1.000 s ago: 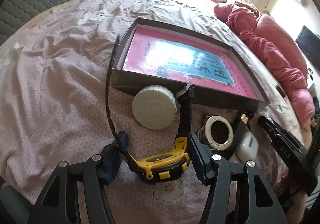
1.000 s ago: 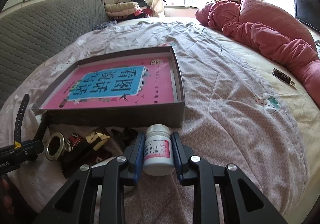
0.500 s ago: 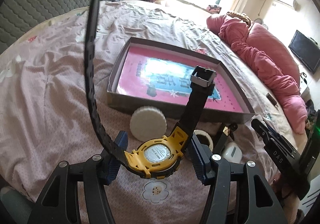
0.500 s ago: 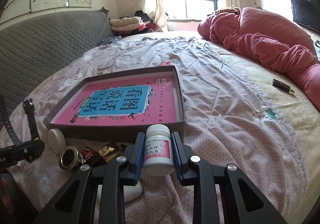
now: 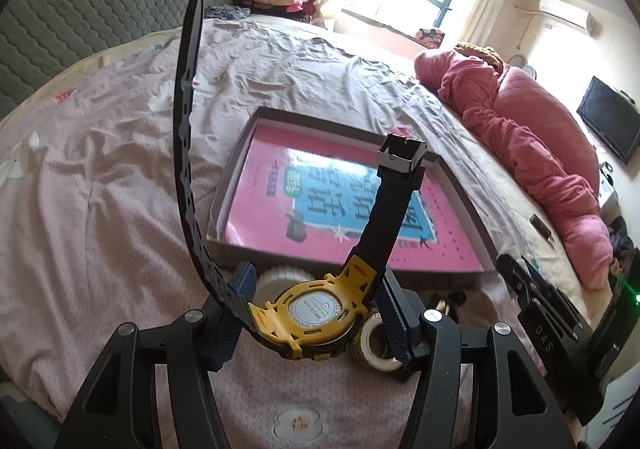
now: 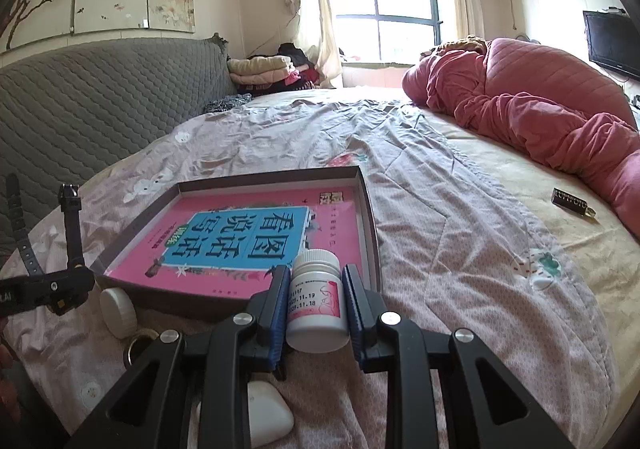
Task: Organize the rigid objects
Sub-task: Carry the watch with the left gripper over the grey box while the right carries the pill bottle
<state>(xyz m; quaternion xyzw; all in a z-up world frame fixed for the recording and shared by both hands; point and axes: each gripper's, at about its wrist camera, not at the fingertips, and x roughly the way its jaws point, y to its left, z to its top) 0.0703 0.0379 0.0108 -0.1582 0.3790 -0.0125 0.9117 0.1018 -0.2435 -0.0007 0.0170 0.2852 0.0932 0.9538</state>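
Gripping one yellow-and-black wristwatch (image 5: 316, 315) by its case, the left gripper (image 5: 314, 313) holds it above the bedsheet, near one shallow grey box (image 5: 256, 165) holding a pink-and-blue book (image 5: 276, 217). From the right view, the right gripper (image 6: 316, 303) clamps one white pill bottle (image 6: 317, 299), dated "11.19", at the box's near right corner.

The left tongs (image 5: 316, 313) are matte black plastic: two broad, angular arms with triangular cut-outs, each carrying round silver screw heads along its top. Their fingers (image 5: 244, 281) end in dark blue pads with fine ribbing on the faces. The right tongs (image 6: 316, 301) are the same build, black arms with silver screws, and their pads (image 6: 278, 301) are a brighter blue, ribbed too. In the left view the right tongs show from the side as a long black body with white letters "DAS" and a small green light beside it. In the right view the left tongs show a yellow sticker and white letters
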